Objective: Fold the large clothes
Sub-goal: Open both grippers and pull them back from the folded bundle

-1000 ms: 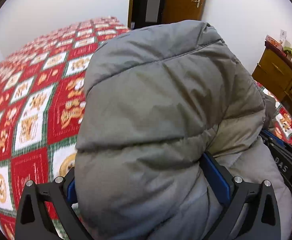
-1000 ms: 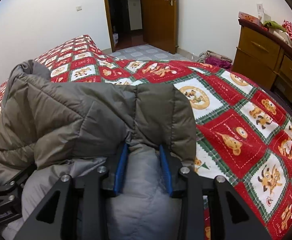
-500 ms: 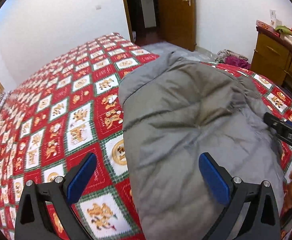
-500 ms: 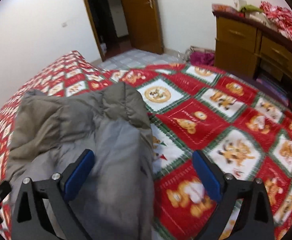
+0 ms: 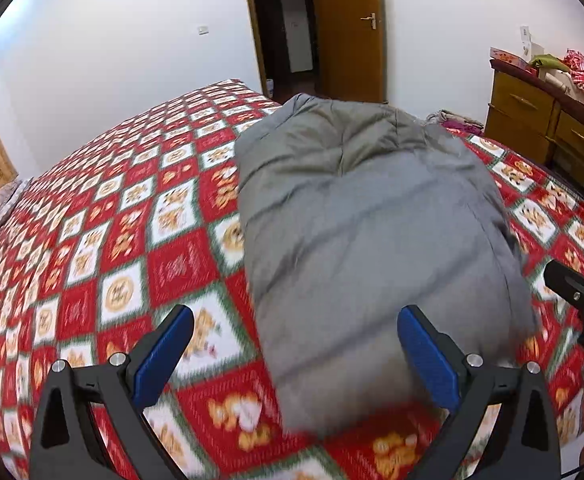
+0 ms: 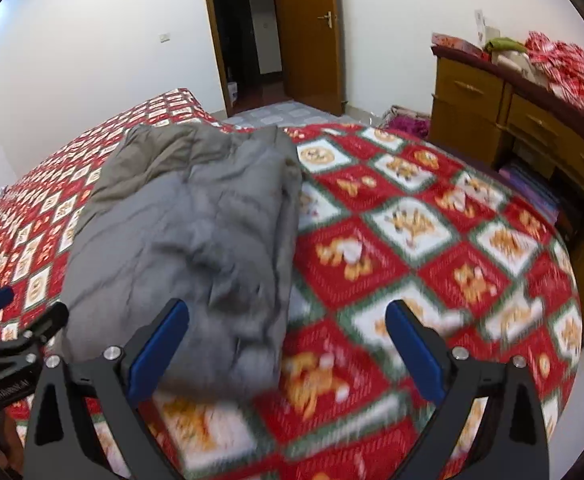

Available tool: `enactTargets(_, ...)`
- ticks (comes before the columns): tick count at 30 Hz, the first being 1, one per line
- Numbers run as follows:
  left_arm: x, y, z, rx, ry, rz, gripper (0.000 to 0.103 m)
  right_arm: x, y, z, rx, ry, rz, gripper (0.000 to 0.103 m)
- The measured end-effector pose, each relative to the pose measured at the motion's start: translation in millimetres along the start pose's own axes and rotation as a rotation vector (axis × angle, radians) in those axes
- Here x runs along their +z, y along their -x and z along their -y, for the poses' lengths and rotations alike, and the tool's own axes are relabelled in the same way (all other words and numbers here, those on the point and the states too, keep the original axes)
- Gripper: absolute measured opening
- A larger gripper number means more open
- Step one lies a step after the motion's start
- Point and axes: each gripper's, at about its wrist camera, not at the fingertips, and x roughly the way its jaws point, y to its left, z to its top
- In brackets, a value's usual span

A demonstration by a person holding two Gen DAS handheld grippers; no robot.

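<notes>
I am looking down across a bed covered by a red, white and green checked bedspread [image 5: 104, 240] with cartoon squares. The grey padded jacket [image 5: 372, 232] lies folded on it, a thick bundle running away from me toward the foot of the bed. My left gripper [image 5: 296, 354] has its blue pads wide apart, gripping nothing; the jacket's near end lies below and between them. My right gripper [image 6: 288, 350] is just as wide, its jaws having just opened, with only the jacket's near corner and bedspread below. White walls [image 5: 112, 40] enclose the room. Beyond the bed a brown wooden door [image 6: 308, 36] stands open. A wooden dresser [image 6: 492, 120] stands on the right, piled with red patterned cloth [image 6: 560, 64].
</notes>
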Motion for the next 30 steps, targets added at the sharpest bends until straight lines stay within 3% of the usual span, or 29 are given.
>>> enactTargets(11, -81, 35, -3, 0.006, 0.043, -0.055, 0.102, -69, 48, -6, 0.043, 0.022, -0.015, 0.101)
enactTargets(15, -92, 60, -2, -0.004, 0.036, -0.042, 0.102, -79, 52, -6, 0.075, -0.02, -0.046, 0.101)
enactTargets(21, -94, 106, -8, 0.038, 0.014, 0.033, 0.102, -80, 81, -21, 0.099, -0.005, 0.013, 0.101)
enactTargets(23, -95, 110, -14, 0.009, 0.053, -0.002, 0.102, -81, 92, -25, 0.118, 0.01, 0.029, 0.101)
enactTargets(27, -100, 110, -19, -0.118, 0.132, -0.111, 0.102, -81, 114, -26, 0.107, 0.053, 0.078, 0.101)
enactTargets(30, -101, 115, -13, -0.141, 0.141, -0.117, 0.102, -77, 132, -24, 0.099, 0.06, 0.14, 0.102)
